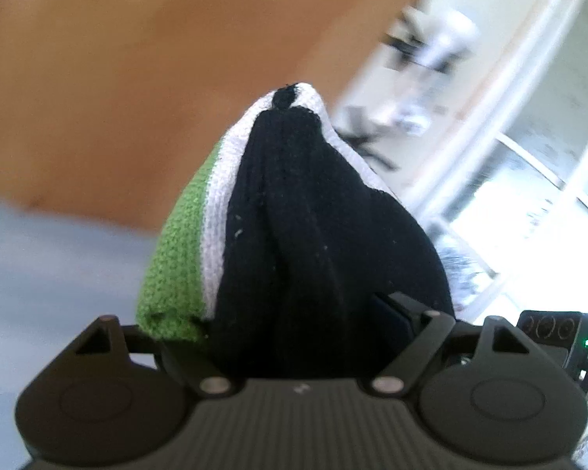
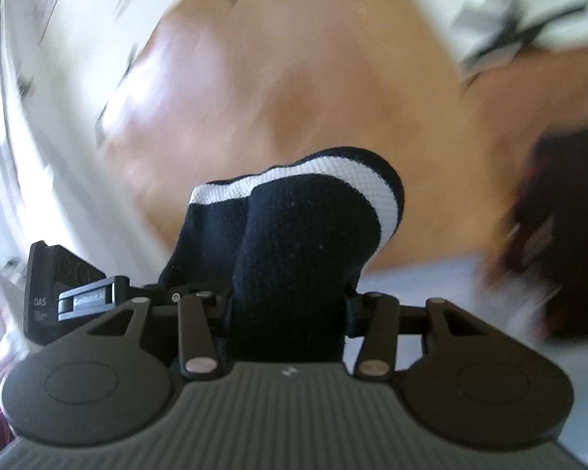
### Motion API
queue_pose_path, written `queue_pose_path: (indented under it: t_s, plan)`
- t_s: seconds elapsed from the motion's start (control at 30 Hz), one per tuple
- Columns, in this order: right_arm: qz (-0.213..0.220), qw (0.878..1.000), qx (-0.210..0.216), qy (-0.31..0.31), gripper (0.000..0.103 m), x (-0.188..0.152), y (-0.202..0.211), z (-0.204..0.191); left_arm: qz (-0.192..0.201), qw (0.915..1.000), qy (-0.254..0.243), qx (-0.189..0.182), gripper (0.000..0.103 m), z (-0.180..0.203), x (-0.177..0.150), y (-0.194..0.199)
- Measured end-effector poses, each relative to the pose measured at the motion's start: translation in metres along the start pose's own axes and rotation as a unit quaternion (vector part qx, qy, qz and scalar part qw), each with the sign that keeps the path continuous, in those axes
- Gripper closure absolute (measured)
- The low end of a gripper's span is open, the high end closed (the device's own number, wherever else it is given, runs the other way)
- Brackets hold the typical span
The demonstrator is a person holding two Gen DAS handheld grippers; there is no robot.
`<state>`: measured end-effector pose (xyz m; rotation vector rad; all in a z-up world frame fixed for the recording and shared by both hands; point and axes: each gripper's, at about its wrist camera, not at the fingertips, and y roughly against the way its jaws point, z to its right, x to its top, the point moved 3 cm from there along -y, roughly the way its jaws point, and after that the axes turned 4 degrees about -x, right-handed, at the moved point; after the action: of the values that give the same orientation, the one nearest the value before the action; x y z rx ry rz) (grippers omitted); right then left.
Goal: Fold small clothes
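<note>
Between each gripper's jaws bunches a black sock (image 1: 317,235).

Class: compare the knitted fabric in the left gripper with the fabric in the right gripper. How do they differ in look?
The left gripper's fabric has a green band beside its white stripe; the right gripper's fabric shows no green. The left bunches to a peak; the right ends in a rounded, white-striped curve. Both are mostly black knit.
</note>
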<state>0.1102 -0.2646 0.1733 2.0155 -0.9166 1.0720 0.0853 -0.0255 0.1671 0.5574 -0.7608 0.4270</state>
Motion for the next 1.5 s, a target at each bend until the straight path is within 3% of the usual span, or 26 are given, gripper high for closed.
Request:
queue_pose_path:
  t_s: [0.13, 0.23, 0.3, 0.37, 0.4, 0.43, 0.57, 0.63, 0.7, 0.83, 0.97, 1.1, 1.2, 1.37, 1.5]
  plan:
    - [0.034, 0.998, -0.056, -0.014, 0.053, 0.07, 0.024, 0.071, -0.003, 0.9989, -0.03, -0.036, 0.021, 0.055, 0.043, -0.096]
    - [0.025, 0.994, -0.093, -0.045, 0.052, 0.096, 0.009, 0.127, -0.022, 0.999, -0.014, -0.035, 0.02, 0.063, 0.059, -0.169]
    - [0.001, 0.989, -0.121, -0.079, 0.052, 0.096, -0.014, 0.171, -0.04, 0.9991, 0.013, -0.007, 0.019, 0.051, 0.06, -0.217]
    - [-0.04, 0.979, -0.172, -0.101, 0.05, 0.078, -0.046, 0.207, -0.07, 0.9956, 0.029, 0.056, 0.019, 0.03, 0.052, -0.259]
    - [-0.045, 0.977, -0.185, -0.094, 0.048, 0.069, -0.057, 0.216, -0.091, 0.9919, 0.03, 0.083, 0.016, 0.02, 0.045, -0.277]
    - [-0.033, 0.978, -0.186, -0.088, 0.046, 0.063, -0.061, 0.219, -0.087, 0.9917, 0.021, 0.092, 0.014, 0.015, 0.04, -0.284]
    - [-0.02, 0.979, -0.192, -0.068, 0.042, 0.061, -0.064, 0.211, -0.076, 0.993, 0.005, 0.091, 0.012, 0.015, 0.04, -0.279]
    - [-0.013, 0.978, -0.2, -0.056, 0.027, 0.063, -0.059, 0.206, -0.069, 0.9922, 0.009, 0.103, 0.009, 0.021, 0.041, -0.267]
    - [0.008, 0.976, -0.213, -0.038, 0.018, 0.063, -0.043, 0.195, -0.044, 0.9925, 0.004, 0.114, 0.009, 0.028, 0.044, -0.246]
    - [0.054, 0.967, -0.249, 0.02, 0.016, 0.05, -0.001, 0.156, -0.003, 0.9895, -0.026, 0.142, 0.006, 0.045, 0.037, -0.195]
    - [0.061, 0.959, -0.274, 0.03, 0.012, 0.014, 0.032, 0.127, 0.026, 0.9727, -0.068, 0.22, 0.001, 0.056, 0.007, -0.152]
    - [0.051, 0.962, -0.267, 0.032, 0.008, -0.035, 0.058, 0.099, 0.015, 0.9447, -0.117, 0.306, 0.0, 0.06, -0.036, -0.115]
    - [0.04, 0.964, -0.262, 0.016, 0.008, -0.073, 0.075, 0.084, -0.001, 0.9339, -0.133, 0.332, 0.0, 0.063, -0.07, -0.102]
    - [0.037, 0.962, -0.267, -0.045, 0.007, -0.117, 0.098, 0.063, -0.047, 0.9305, -0.14, 0.335, 0.0, 0.067, -0.115, -0.071]
    - [0.037, 0.957, -0.278, -0.075, 0.007, -0.141, 0.117, 0.049, -0.045, 0.9303, -0.154, 0.33, 0.0, 0.08, -0.133, -0.052]
